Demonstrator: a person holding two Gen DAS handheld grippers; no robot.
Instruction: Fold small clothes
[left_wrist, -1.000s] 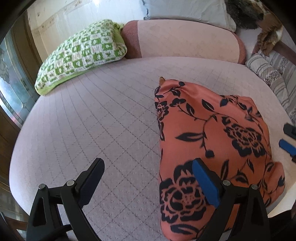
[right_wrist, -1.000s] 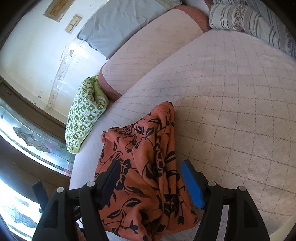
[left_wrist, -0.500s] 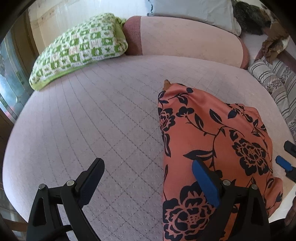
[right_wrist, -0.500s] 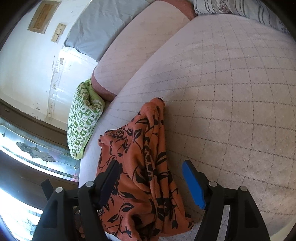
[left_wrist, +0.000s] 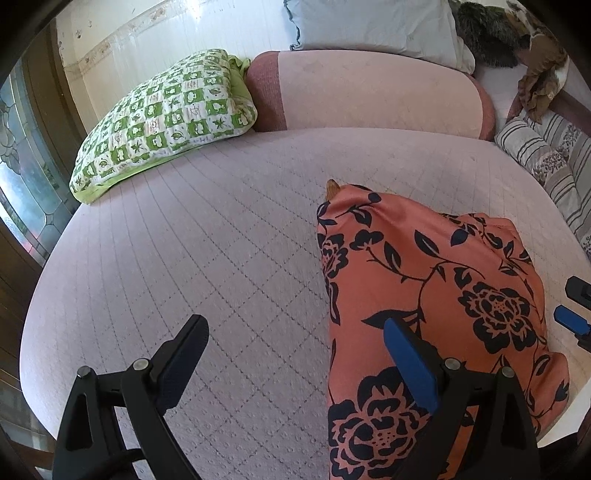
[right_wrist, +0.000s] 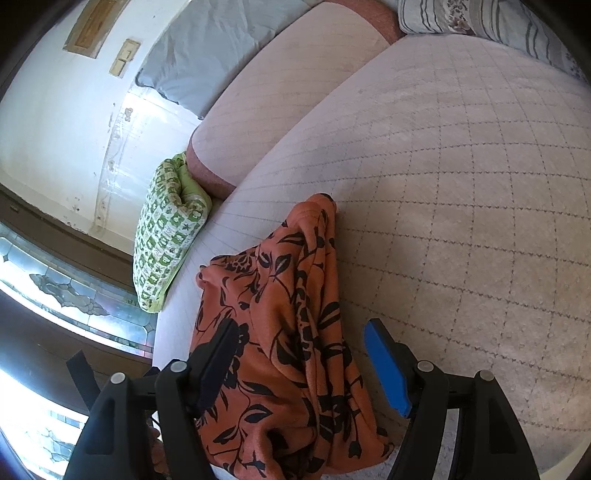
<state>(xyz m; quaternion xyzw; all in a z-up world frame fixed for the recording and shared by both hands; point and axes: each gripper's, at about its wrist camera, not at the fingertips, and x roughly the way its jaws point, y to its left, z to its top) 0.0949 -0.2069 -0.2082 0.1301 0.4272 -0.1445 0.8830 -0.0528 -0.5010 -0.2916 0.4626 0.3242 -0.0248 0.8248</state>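
An orange garment (left_wrist: 436, 295) with a black flower print lies in a folded heap near the front edge of a pale quilted bed (left_wrist: 207, 258). My left gripper (left_wrist: 291, 347) hangs open above the bed, its blue finger over the garment's left edge and its black finger over bare quilt. In the right wrist view the same garment (right_wrist: 291, 332) lies bunched below my right gripper (right_wrist: 301, 354), which is open and holds nothing. The right gripper's tips (left_wrist: 570, 306) show at the right edge of the left wrist view.
A green-and-white checked pillow (left_wrist: 166, 118) and a pink bolster (left_wrist: 369, 96) lie at the head of the bed, with a grey-blue pillow (left_wrist: 373, 29) behind. Striped bedding (left_wrist: 546, 162) lies at the right. A stained-glass window (right_wrist: 66, 291) stands beyond the bed's left edge.
Both views shifted slightly as the hands tilted. The garment lies where it was and both grippers stay open.
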